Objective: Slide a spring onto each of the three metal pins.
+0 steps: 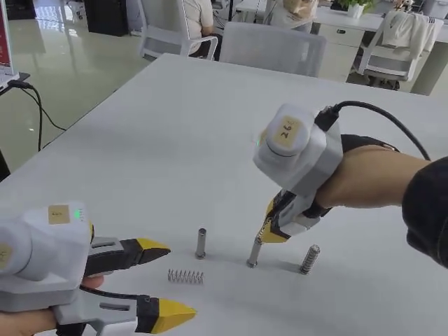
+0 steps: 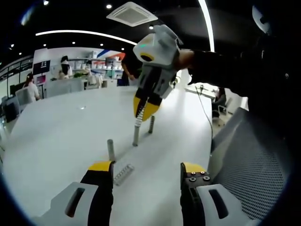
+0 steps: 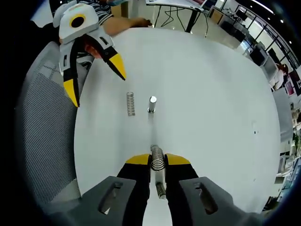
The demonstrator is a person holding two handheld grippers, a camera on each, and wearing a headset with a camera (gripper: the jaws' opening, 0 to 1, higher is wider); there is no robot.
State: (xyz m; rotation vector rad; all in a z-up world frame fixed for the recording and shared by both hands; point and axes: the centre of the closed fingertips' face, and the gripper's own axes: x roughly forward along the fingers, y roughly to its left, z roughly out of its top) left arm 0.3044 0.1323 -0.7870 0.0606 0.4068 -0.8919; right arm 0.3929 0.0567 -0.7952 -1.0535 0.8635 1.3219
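Observation:
Three metal pins stand on the white table (image 1: 175,140). The left pin (image 1: 201,243) is bare. The right pin (image 1: 310,259) wears a spring. My right gripper (image 1: 269,231) is shut on a spring (image 3: 157,157) held upright right at the top of the middle pin (image 1: 253,253); in the left gripper view that spring (image 2: 138,117) hangs just above the pin (image 2: 136,135). A loose spring (image 1: 185,276) lies flat in front of the left pin. My left gripper (image 1: 164,280) stands open near it, holding nothing; the spring (image 2: 123,173) lies just ahead of its left jaw.
Grey office chairs (image 1: 273,45) stand at the table's far edge, with desks and a seated person behind. A black cable (image 1: 378,119) runs from the right gripper. The table's near edge and a mesh chair (image 3: 47,141) are beside the left gripper (image 3: 89,52).

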